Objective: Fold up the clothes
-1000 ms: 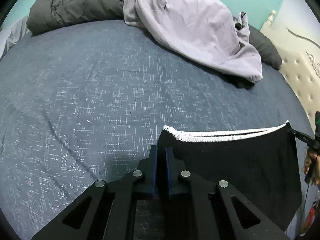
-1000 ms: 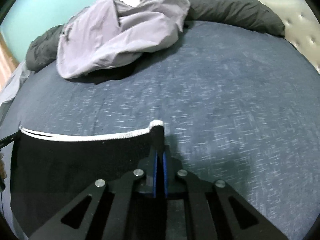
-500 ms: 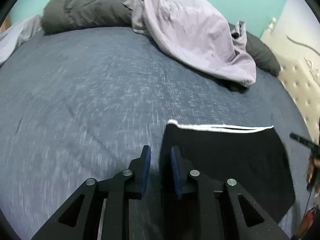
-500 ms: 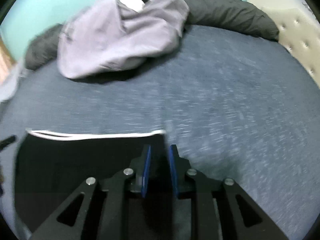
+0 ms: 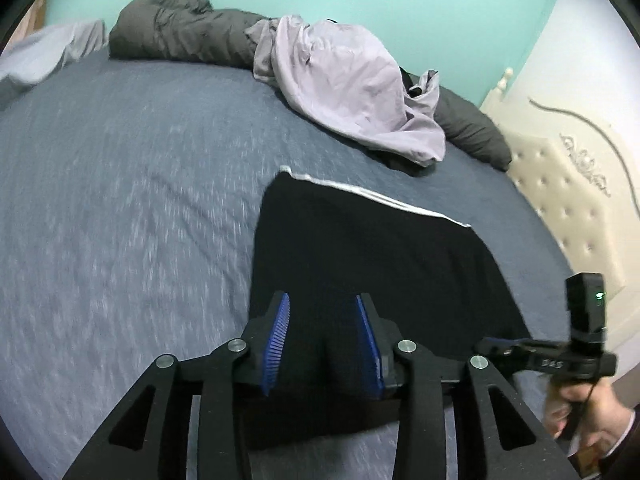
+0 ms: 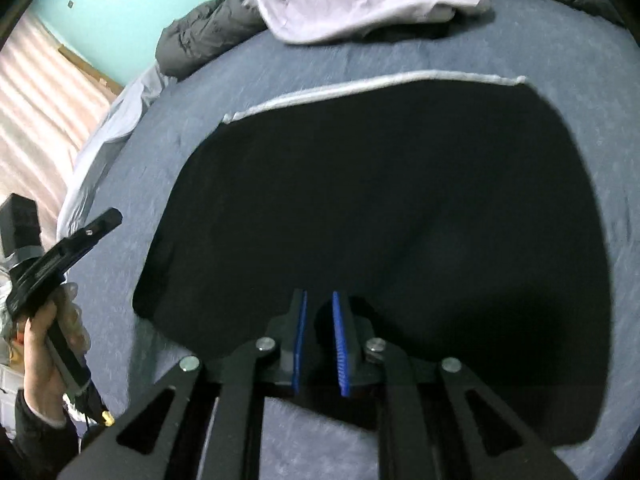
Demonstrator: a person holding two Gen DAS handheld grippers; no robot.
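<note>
A black garment (image 5: 360, 264) with a white trimmed far edge lies flat on the blue bed (image 5: 120, 208). It also fills the middle of the right wrist view (image 6: 380, 200). My left gripper (image 5: 322, 304) is open and empty, above the garment's near left part. My right gripper (image 6: 319, 300) is open with a narrow gap and empty, above the garment's near edge. The right gripper also shows at the right edge of the left wrist view (image 5: 496, 348), and the left gripper at the left edge of the right wrist view (image 6: 106, 222).
A crumpled lilac garment (image 5: 352, 88) lies at the far side of the bed, on a dark grey duvet (image 5: 180, 36). A cream tufted headboard (image 5: 568, 200) stands at the right. A pale sheet (image 6: 116, 116) hangs at the bed's left edge.
Both grippers have let go of the black garment's white-trimmed corners, opened and drawn back. The garment now lies flat on the bed.
</note>
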